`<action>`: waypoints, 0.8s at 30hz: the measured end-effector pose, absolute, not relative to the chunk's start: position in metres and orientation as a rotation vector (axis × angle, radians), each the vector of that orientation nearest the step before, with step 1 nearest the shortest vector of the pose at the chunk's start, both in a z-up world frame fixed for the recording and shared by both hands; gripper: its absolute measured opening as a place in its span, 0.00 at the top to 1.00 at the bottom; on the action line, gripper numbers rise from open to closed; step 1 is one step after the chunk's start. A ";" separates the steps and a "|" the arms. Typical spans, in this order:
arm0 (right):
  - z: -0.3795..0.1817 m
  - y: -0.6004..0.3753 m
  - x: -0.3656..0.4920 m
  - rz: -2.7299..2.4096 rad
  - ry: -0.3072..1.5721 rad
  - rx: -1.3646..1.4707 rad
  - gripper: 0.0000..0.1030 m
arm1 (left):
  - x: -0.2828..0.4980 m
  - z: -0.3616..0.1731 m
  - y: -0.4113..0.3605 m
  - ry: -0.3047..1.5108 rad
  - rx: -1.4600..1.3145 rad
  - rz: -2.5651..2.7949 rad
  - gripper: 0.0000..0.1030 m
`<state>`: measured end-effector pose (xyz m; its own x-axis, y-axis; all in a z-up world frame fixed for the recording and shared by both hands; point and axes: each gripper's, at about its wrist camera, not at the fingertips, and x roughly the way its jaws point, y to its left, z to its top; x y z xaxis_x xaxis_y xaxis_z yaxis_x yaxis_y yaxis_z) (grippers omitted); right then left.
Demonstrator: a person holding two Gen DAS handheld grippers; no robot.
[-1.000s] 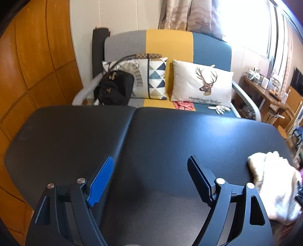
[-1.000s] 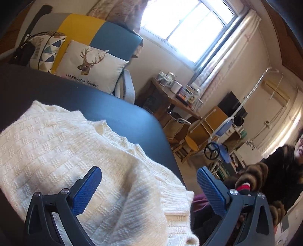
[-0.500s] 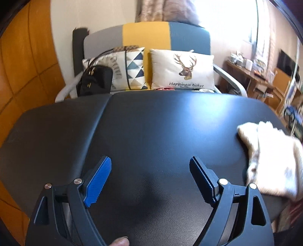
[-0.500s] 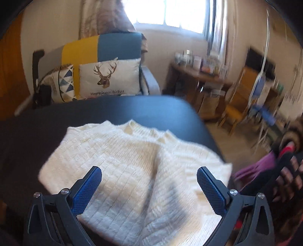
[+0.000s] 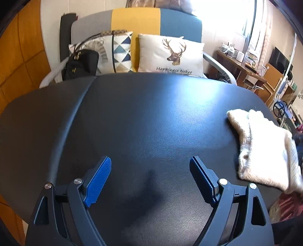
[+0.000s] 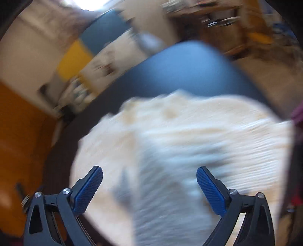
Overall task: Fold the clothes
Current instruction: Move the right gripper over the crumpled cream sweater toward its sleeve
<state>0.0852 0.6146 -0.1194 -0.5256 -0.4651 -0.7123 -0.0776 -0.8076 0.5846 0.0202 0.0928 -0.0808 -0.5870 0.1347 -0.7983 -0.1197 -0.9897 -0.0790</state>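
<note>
Hovering right gripper [image 6: 149, 186], wide, above sweater [image 6: 189, 143]

Daylight from a blown-out window [image 5: 233, 17] puts sheen on the bench [image 5: 151, 113]. Left view sharp, edges bowed; right view smeared throughout by motion blur.

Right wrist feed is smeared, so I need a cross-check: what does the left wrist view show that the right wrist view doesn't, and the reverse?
Only the left wrist view: the left gripper, open over bare black table, and sharp detail of the deer cushion and black handbag on the sofa behind.

Only the right wrist view: the right gripper, open directly above the cream sweater, which fills most of the blurred frame.

Both: the sweater, seen at the table's right edge in the left view, the table and the sofa. Neither gripper holds anything.
</note>
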 end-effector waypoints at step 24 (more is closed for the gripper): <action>-0.116 0.628 0.131 -2.795 -1.173 1.334 0.01 | 0.050 -0.120 0.028 -0.282 -1.691 2.473 0.15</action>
<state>0.1314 0.6280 -0.1163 -0.6636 -0.1405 -0.7347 -0.4260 -0.7364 0.5256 0.0497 0.0277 -0.1198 -0.3620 0.2135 -0.9074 -0.0040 -0.9738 -0.2275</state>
